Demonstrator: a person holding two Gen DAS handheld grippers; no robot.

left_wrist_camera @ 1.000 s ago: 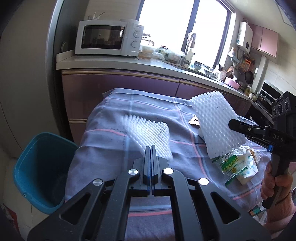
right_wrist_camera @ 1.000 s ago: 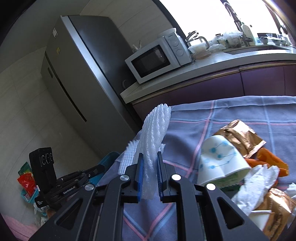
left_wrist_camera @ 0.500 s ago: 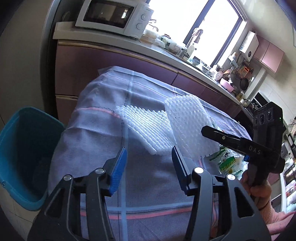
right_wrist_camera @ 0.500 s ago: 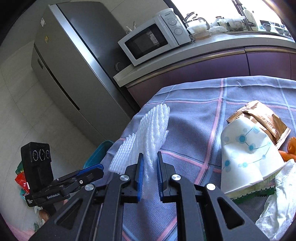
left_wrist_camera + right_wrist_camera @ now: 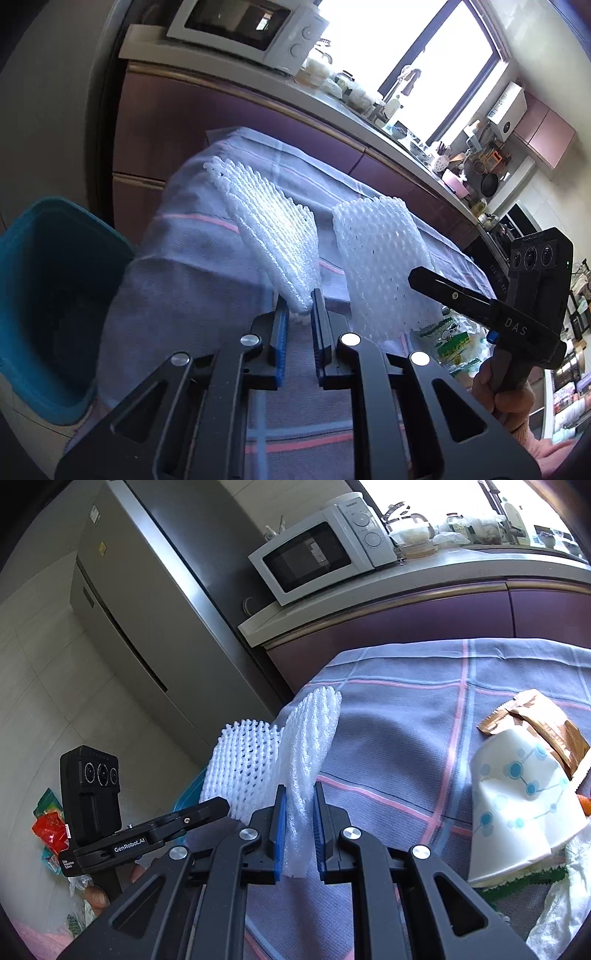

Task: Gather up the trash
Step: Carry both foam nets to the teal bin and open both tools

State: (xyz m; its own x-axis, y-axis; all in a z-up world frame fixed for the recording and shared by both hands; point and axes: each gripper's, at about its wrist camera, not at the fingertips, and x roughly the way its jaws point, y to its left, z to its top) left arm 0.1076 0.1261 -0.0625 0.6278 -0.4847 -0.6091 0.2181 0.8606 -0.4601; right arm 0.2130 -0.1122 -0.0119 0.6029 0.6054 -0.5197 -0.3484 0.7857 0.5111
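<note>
While the blue-padded fingers (image 5: 282,332) of the left gripper (image 5: 298,314) are closing on the near tip of a white foam net sleeve (image 5: 266,229), that tip sits between the pads and the rest of the sleeve lies flat on the bench cloth (image 5: 192,273), running toward the bench's far left corner. The right gripper (image 5: 298,805) has its fingers (image 5: 280,823) clamped on a second foam net sleeve (image 5: 310,746), which stands up out of them, lifted off the cloth and just beside the first one. Past the bench's left edge a teal trash bin (image 5: 44,295) stands on the floor, open. Toward the right side of the bench lie a crushed paper cup (image 5: 517,797) with a blue dot pattern, a brown foil wrapper (image 5: 532,716) touching it from behind, a green-printed plastic wrapper (image 5: 450,343) and crumpled white tissue (image 5: 561,904). Behind the bench, a white microwave (image 5: 325,557) sits on the kitchen counter (image 5: 424,579), next to a grey fridge (image 5: 147,602).
</note>
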